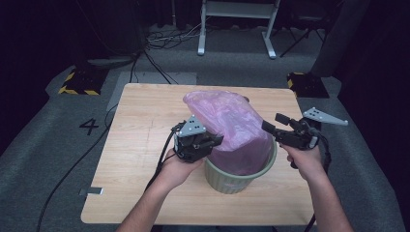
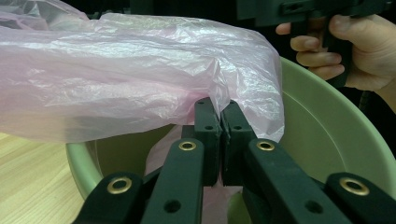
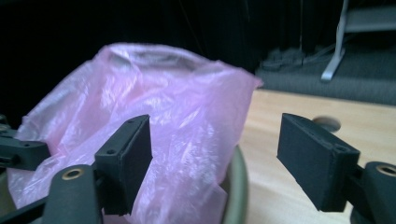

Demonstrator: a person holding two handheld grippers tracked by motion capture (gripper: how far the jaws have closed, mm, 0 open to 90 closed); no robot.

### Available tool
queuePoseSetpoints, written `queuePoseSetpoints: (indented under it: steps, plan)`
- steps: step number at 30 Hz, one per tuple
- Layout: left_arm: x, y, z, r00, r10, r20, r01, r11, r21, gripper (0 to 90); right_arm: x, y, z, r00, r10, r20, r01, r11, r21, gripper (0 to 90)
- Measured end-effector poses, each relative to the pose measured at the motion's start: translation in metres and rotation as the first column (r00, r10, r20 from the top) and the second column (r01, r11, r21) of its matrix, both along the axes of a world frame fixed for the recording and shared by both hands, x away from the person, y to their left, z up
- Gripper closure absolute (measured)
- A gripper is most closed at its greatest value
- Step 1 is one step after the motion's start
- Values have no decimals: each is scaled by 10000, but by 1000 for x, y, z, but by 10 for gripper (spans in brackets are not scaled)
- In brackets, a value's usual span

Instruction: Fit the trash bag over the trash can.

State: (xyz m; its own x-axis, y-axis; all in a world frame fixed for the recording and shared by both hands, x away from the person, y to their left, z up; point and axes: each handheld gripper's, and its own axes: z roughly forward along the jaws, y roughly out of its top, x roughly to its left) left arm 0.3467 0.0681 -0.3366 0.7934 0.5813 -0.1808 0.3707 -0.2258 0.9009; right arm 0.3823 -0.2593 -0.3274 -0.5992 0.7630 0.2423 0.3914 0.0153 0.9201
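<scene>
You worked at a square table (image 1: pixel 145 145) with a light wood-grain top, which stood on grey carpet (image 1: pixel 43 159). One thing sat directly on it: a pale green bin (image 1: pixel 232 181), near your edge and a little right of centre. A pink bag (image 1: pixel 232 130) rose out of the bin, above its rim. A round hole (image 3: pixel 327 123) showed in the tabletop beyond the bin. The rest of the top was bare wood.
</scene>
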Motion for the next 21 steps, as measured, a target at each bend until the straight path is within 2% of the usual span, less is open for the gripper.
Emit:
queuePoseSetpoints:
  steps: [1, 6, 8, 9, 10, 12, 13, 14, 15, 19, 21]
  plan:
    - [0, 0, 0, 10000, -29, 12, 29, 10000, -5, 873, 2, 4, 0, 9998, 15, -216, -18, 9999, -143, 295]
    - [-1, -1, 0, 9999, -99, 28, 99, 9999, -13, 873, 8, 14, 0, 9975, 154, -693, -203, 9973, -701, 456]
    - [-1, -1, 0, 10000, -92, 25, 92, 10000, -23, 873, 9, 15, 0, 9967, 303, -753, -356, 9970, -694, 479]
    - [-1, 0, 0, 10000, -64, 7, 64, 10000, -52, 873, 7, 16, 0, 9960, 547, -701, -603, 9949, -813, 551]
    - [-1, 0, 0, 10000, -64, 7, 64, 10000, -52, 873, 7, 16, 0, 9960, 547, -701, -603, 9949, -813, 551]
    - [-1, 0, 0, 10000, -79, 12, 80, 10000, -48, 873, 5, 15, 0, 9962, 705, -506, -745, 9939, -819, 632]
    - [-1, 0, 0, 10000, -80, 3, 80, 9999, -64, 872, 2, 14, -1, 9944, 965, -428, -995, 9923, -739, 716]
    - [-1, 1, 0, 10000, -84, 4, 84, 9999, -58, 872, 0, 13, -1, 9939, 1030, -401, -1059, 9913, -785, 757]
    - [-1, 1, 0, 10000, -84, 4, 84, 9999, -58, 871, 0, 13, -1, 9939, 1030, -401, -1059, 9913, -785, 757]
    - [-1, 1, -1, 9999, -82, -63, 82, 9999, -124, 847, -11, 11, -4, 9876, 1537, -329, -1562, 9827, -995, 851]
    - [-1, 1, -1, 9999, -83, -89, 82, 9999, -148, 834, -13, 10, -4, 9870, 1591, -234, -1606, 9814, -1056, 855]
